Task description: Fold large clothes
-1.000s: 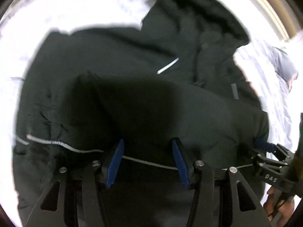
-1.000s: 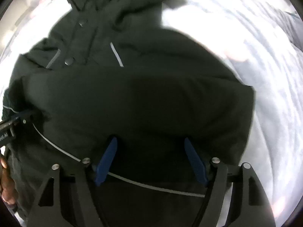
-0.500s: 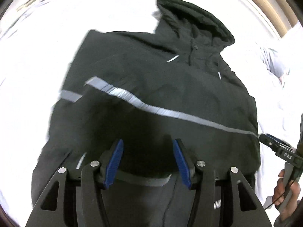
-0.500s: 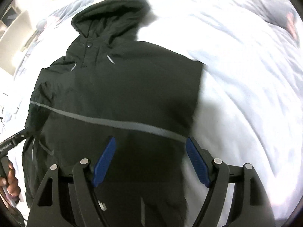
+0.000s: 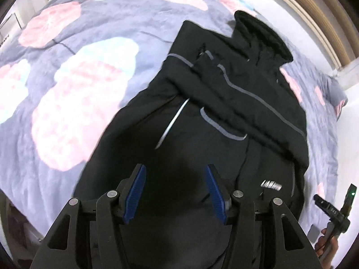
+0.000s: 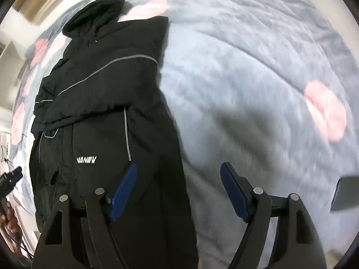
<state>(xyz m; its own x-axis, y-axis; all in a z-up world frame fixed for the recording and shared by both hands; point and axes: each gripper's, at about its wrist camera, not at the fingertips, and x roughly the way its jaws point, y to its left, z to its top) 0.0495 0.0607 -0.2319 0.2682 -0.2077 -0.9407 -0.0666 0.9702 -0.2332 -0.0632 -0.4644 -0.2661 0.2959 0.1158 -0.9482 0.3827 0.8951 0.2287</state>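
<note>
Black jacket (image 5: pixel 224 116) lies flat on the grey, pink-flowered bedspread (image 5: pixel 74 94), long axis running away from me, hood (image 5: pixel 260 33) at the far end and hem nearest my fingers (sleeves folded across the chest). My left gripper (image 5: pixel 175 192) hangs above the lower body panel, jaws apart, gripping nothing. My right gripper (image 6: pixel 177 192) straddles the jacket's right edge, jaws wide, also empty.
</note>
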